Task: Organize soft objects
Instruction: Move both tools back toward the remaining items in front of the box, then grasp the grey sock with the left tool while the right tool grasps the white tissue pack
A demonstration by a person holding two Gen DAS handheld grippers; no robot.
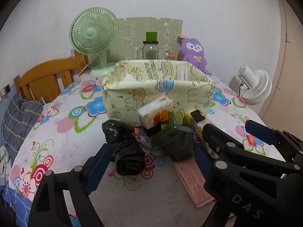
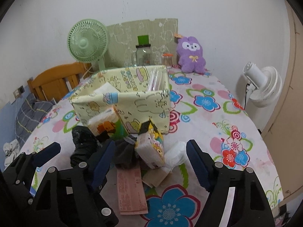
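A pale yellow fabric bin with cartoon print stands mid-table, also in the right wrist view. In front of it lie a green tissue pack, a crumpled black plastic bag, a dark grey pouch, a yellow tissue pack and a white plastic wad. My left gripper is open, its fingers either side of the black bag and the grey pouch. My right gripper is open around the yellow tissue pack and touches nothing.
A pink paper slip lies at the front on the flowered tablecloth. At the back stand a green fan, a glass jar and a purple plush. A white fan is right, a wooden headboard left.
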